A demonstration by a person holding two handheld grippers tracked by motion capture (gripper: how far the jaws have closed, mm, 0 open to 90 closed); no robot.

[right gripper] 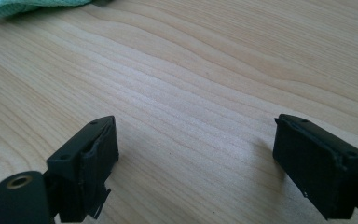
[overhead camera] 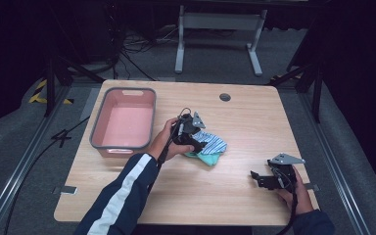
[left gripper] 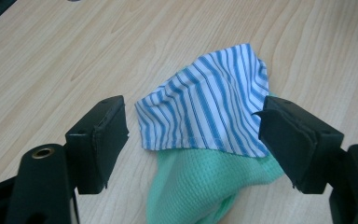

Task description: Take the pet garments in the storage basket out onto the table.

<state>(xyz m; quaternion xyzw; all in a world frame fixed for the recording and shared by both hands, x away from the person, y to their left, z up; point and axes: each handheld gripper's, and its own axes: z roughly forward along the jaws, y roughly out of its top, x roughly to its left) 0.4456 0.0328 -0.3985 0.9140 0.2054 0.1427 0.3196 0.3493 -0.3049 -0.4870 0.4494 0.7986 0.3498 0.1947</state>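
Wooden table (overhead camera: 191, 196), seen from the high view. Pink bin (overhead camera: 126, 122) with a grey rim sits at about 10 o'clock from the table's centre, nothing visible inside it.

Cloths lie just right of centre: a blue-and-white striped cloth (overhead camera: 214, 142) lying on top of a green cloth (overhead camera: 206, 157). The green one sticks out at 6 o'clock from the striped one. Both rest on the wood, well apart from the bin.

Left gripper (overhead camera: 196, 142) is at the cloths' 9 o'clock edge, held by the left hand (overhead camera: 169, 142), sleeve dark with a white stripe. In the left gripper view its jaws stand wide apart, one on each side of the pile, striped cloth (left gripper: 205, 105) between them and green cloth (left gripper: 191, 186) below it at 6 o'clock. The right-hand jaw in that view is at the striped cloth's edge; whether it touches, cannot tell. The other jaw is clear of the fabric. Nothing is gripped.

Right gripper (overhead camera: 255, 177) is at about 4 o'clock from the table's centre, near the front right corner, held by the right hand (overhead camera: 293, 193). Grey plate on top. In the right gripper view its jaws are spread wide over bare wood (right gripper: 191, 93), nothing between them. A bit of green cloth (right gripper: 18, 7) shows at 11 o'clock in that view, well apart from the jaws.

A round grommet (overhead camera: 225, 97) is in the tabletop at 12 o'clock. Beyond the far edge, a white frame (overhead camera: 220, 34) stands on a grey floor.
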